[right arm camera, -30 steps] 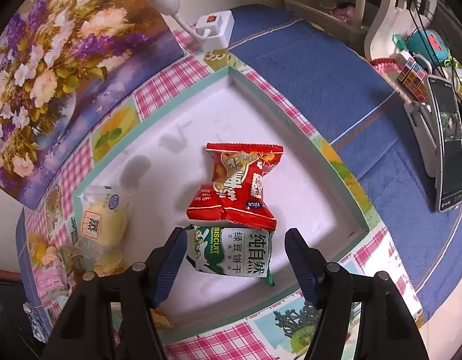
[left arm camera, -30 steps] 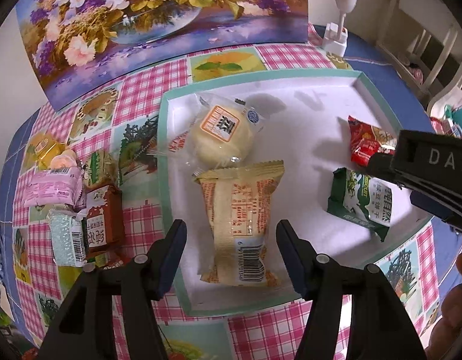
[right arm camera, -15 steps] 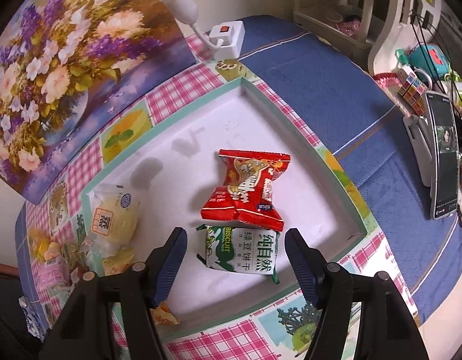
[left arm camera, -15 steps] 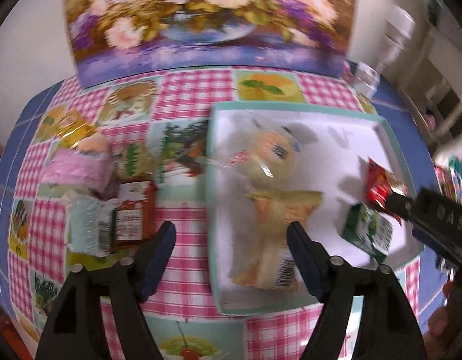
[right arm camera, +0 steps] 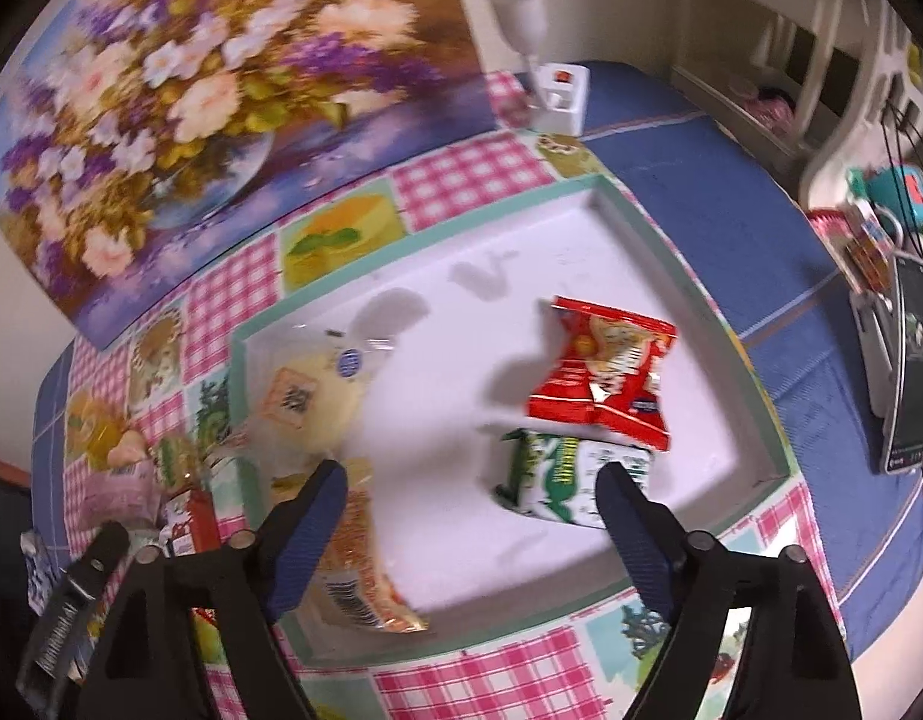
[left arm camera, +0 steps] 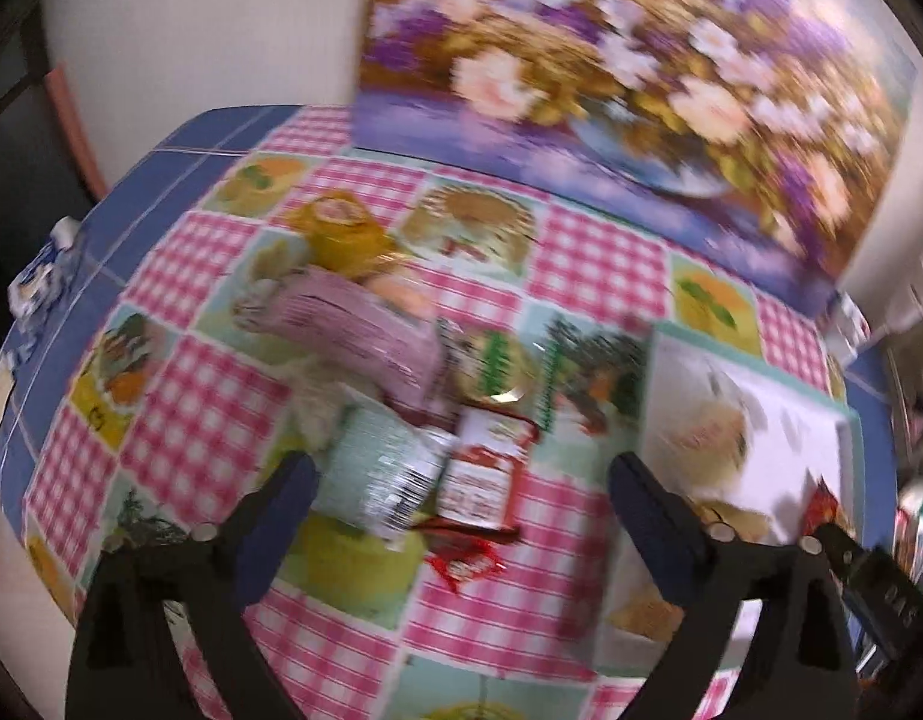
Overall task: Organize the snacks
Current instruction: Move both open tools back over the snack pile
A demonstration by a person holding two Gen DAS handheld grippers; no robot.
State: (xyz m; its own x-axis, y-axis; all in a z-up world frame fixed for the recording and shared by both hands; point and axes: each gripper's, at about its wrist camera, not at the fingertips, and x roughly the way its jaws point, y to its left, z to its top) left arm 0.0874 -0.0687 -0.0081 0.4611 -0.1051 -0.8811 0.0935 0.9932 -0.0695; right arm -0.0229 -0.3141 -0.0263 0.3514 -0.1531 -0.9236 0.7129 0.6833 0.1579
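Both grippers were opening with nothing between their jaws: the left gripper (left arm camera: 461,498) hung over the snack pile (left arm camera: 413,414) beside the tray (right arm camera: 689,294). The right gripper (right arm camera: 470,495) hung over bare tray floor between the yellow packet (right arm camera: 365,576) and green packet (right arm camera: 557,474), near the front rim.

Left handheld black plastic two-finger gripper (left arm camera: 458,510), dark blue ribbed pads on angular fingers, round silver screws at the knuckles, right handheld black plastic gripper (right arm camera: 470,516) of the same build, blue pads, silver screws, pale lettering on a black body
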